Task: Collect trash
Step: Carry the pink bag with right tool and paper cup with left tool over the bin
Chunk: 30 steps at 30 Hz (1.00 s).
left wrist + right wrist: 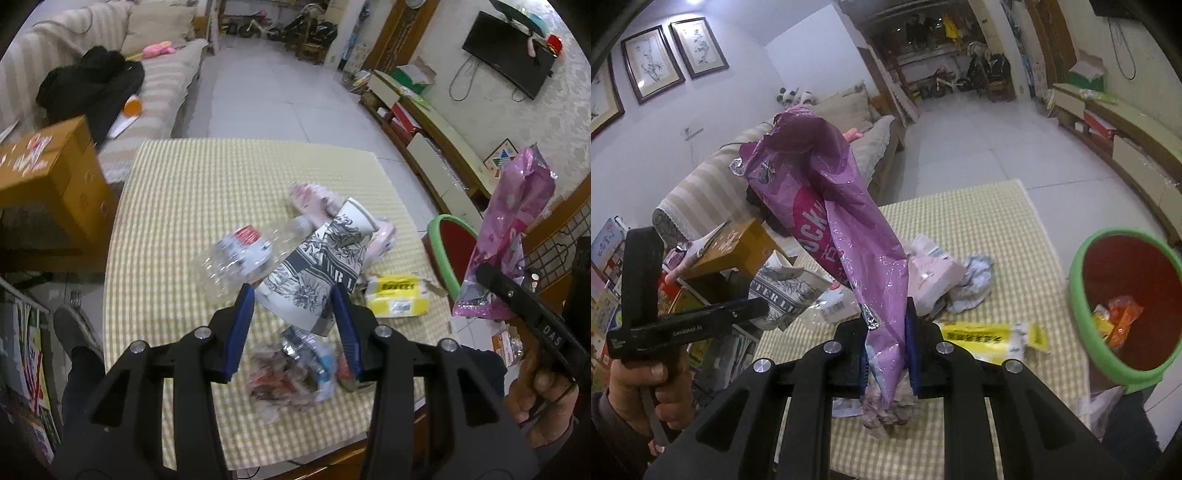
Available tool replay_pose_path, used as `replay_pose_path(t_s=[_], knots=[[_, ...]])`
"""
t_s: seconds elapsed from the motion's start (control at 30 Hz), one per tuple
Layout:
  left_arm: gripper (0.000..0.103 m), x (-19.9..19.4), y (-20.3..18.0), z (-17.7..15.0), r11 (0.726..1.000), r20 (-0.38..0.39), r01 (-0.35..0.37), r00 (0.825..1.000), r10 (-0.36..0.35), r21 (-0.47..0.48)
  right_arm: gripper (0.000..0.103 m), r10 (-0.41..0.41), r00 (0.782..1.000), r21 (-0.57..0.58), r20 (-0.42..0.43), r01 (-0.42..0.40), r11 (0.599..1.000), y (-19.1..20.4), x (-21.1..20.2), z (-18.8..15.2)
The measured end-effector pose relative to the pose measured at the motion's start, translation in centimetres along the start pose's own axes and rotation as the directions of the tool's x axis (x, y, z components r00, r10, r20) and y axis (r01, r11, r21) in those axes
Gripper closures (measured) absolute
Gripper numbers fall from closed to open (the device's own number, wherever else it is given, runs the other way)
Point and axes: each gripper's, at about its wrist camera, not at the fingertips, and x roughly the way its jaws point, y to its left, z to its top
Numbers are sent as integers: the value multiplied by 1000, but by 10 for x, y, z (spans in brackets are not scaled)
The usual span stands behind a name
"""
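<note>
In the right wrist view the right gripper point(888, 347) at lower centre is clamped on the bottom end of a crumpled purple snack bag point(834, 218), which rises from the jaws toward the upper left of the frame. In the left wrist view the left gripper point(295, 314) at lower centre pinches a printed paper cup point(317, 266) between its blue pads. Beyond it, a clear plastic bottle point(240, 254), a yellow wrapper point(397, 295) and crumpled wrappers point(291, 365) lie on the checked tablecloth point(207, 184), and the green-rimmed red bin point(1126, 302) stands at the right edge of the right wrist view.
</note>
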Motion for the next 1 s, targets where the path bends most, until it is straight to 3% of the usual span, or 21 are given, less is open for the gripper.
replay_pose_path(t_s=[0.43, 0.73, 1.0], knots=[[61, 18, -104, 35, 985, 2, 110, 994, -111, 134, 88, -139, 987, 70, 76, 134, 989, -69, -53, 9], [61, 45, -188, 55, 951, -35, 202, 979, -200, 233, 88, -252, 963, 148, 92, 237, 960, -136, -91, 13], [61, 65, -250, 69, 922, -73, 266, 964, -256, 282, 88, -303, 948, 216, 95, 277, 936, -181, -116, 12]])
